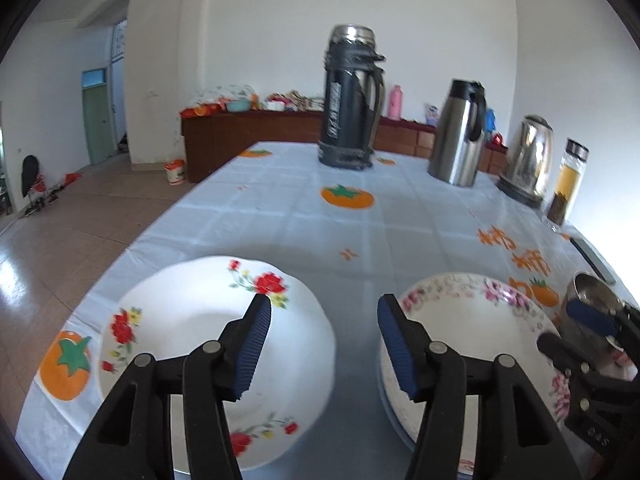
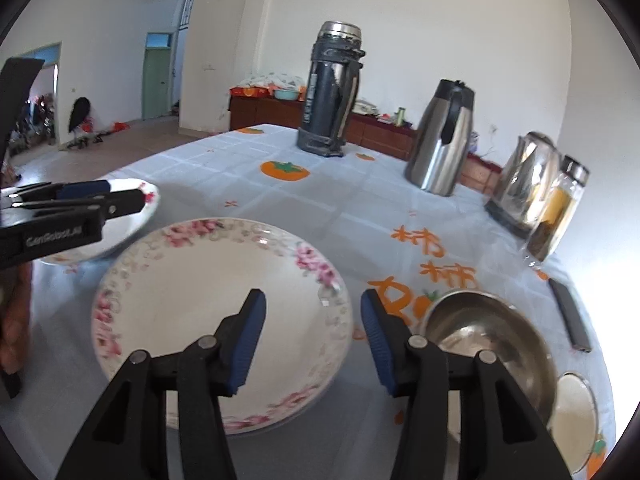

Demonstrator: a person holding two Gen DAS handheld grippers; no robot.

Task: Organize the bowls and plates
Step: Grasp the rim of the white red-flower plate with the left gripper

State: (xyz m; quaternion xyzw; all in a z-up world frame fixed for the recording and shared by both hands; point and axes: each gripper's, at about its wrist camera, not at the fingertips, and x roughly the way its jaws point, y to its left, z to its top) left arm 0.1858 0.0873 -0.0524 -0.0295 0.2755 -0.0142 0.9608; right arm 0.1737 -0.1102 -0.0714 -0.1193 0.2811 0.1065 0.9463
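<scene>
A white plate with red flowers (image 1: 192,320) lies at the table's left edge. A pink-flowered plate (image 1: 460,308) lies to its right. My left gripper (image 1: 324,308) is open above the gap between them, with nothing in its jaws. In the right wrist view my right gripper (image 2: 312,304) is open over the right rim of the pink-flowered plate (image 2: 200,300), its pads touching nothing. A steel bowl (image 2: 488,332) sits just to its right. Each gripper shows in the other view: the right gripper (image 1: 572,332) by the steel bowl (image 1: 596,292), the left gripper (image 2: 126,193) over the red-flowered plate (image 2: 132,220).
Far side of the table: a dark thermos (image 2: 332,88), a steel jug (image 2: 440,140), a kettle (image 2: 528,184) and a glass bottle (image 2: 560,212). A dark flat handset (image 2: 570,316) and a small white dish (image 2: 572,408) lie at the right edge. Tiled floor drops off left of the table (image 1: 280,216).
</scene>
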